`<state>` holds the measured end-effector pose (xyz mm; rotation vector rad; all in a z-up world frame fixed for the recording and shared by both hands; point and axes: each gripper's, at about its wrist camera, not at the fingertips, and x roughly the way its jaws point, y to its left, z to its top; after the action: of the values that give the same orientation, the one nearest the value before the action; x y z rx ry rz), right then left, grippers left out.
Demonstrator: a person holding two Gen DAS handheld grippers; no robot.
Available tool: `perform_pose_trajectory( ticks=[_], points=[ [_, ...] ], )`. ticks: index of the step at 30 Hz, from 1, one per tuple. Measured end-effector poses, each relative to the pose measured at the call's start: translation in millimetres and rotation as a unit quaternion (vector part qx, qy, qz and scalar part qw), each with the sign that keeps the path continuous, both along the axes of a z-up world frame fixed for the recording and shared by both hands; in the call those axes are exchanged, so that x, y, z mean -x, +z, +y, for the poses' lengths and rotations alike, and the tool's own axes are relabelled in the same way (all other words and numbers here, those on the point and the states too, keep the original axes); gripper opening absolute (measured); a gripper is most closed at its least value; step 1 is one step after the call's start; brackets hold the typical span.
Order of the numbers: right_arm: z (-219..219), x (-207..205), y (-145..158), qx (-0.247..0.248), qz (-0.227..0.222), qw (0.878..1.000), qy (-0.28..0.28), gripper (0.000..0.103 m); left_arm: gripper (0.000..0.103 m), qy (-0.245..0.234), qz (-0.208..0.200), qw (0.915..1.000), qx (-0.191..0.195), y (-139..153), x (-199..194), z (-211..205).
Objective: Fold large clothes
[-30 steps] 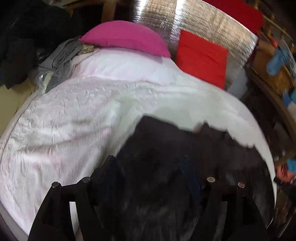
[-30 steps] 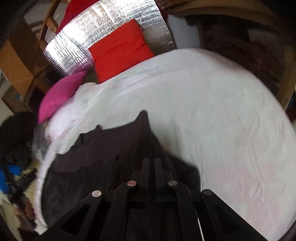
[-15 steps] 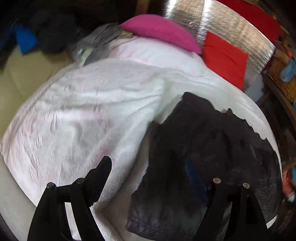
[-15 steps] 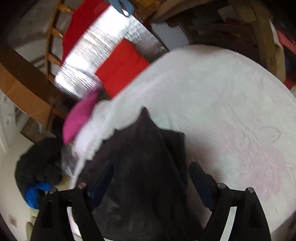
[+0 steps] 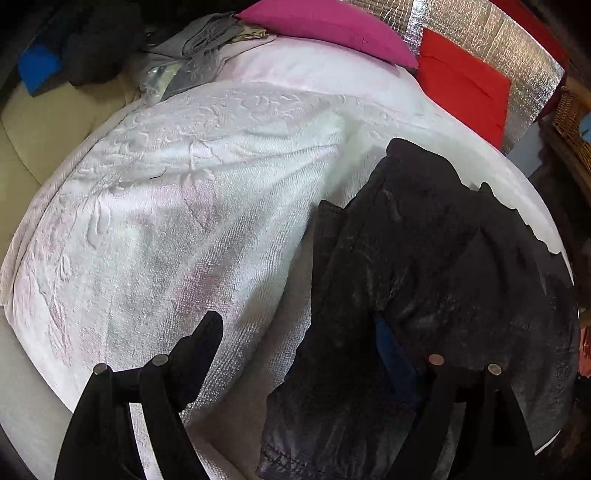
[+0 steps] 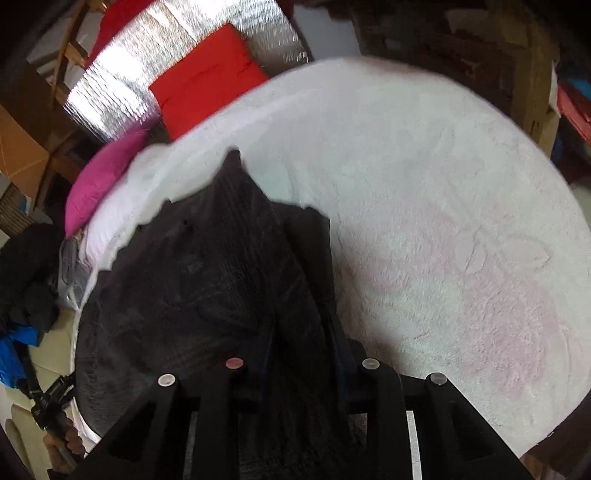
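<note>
A large dark garment (image 5: 424,258) lies crumpled on the white bedspread (image 5: 184,203), towards the bed's right side in the left wrist view. My left gripper (image 5: 295,321) is open above the garment's left edge. One of its fingers hangs over bare bedspread and the other over the dark cloth. In the right wrist view the garment (image 6: 203,288) runs from a peak down into my right gripper (image 6: 303,354). Its jaws are closing, and a ridge of the cloth fills the gap between them. The right fingertips are hidden in the dark fabric.
A pink pillow (image 5: 325,26) and a red cushion (image 5: 465,92) lean on a silver foil headboard (image 5: 480,37). Grey clothes (image 5: 195,48) and a dark pile (image 5: 92,48) lie at the far left. A wicker basket (image 5: 572,118) stands right of the bed.
The left gripper slid left and down, off the middle of the garment to its edge. The right gripper went from shut to wide open, then narrowed onto a ridge of the cloth.
</note>
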<state>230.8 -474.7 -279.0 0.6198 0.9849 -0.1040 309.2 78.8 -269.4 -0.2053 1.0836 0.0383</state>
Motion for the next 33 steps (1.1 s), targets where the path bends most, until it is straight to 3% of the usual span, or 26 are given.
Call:
perform_pose_trajectory(
  ticks=[3,5,7,9,12,14,18,22,25,28,33],
  points=[
    [-3,5,3,-0.016,-0.006,1.0,-0.003,0.031,0.084,0.01,0.001,0.9998,0.02,4,5,8],
    [-7,13,12,-0.041,-0.029,0.999,-0.011,0.031,0.084,0.019,-0.023,0.999,0.032,16,14,15],
    [-10,26,22,-0.064,-0.064,0.996,-0.026,0.035,0.084,0.022,-0.076,0.9957,0.048,36,30,19],
    [-10,46,37,-0.09,-0.122,0.988,-0.04,0.082,0.084,0.023,-0.118,0.9907,0.063,49,46,20],
    [0,73,53,-0.11,-0.197,0.974,-0.038,0.084,0.085,0.019,-0.157,0.9839,0.083,57,71,15],
    [17,87,57,-0.13,-0.221,0.967,-0.009,0.084,0.085,0.01,-0.165,0.982,0.092,55,86,6],
    [54,104,34,-0.201,-0.199,0.959,0.033,0.084,0.086,-0.028,-0.151,0.9821,0.109,39,115,-23],
    [78,106,4,-0.246,-0.149,0.957,0.037,0.084,0.086,-0.044,-0.096,0.9832,0.149,11,124,-38],
    [80,94,-21,-0.279,-0.109,0.954,0.013,0.084,0.086,-0.009,-0.052,0.9767,0.208,-7,114,-27],
    [72,90,-36,-0.297,-0.097,0.949,-0.033,0.084,0.086,0.036,-0.055,0.966,0.25,-14,109,-10],
    [54,81,-61,-0.31,-0.079,0.942,-0.099,0.084,0.086,0.093,-0.049,0.9516,0.289,-32,92,8]
  ],
)
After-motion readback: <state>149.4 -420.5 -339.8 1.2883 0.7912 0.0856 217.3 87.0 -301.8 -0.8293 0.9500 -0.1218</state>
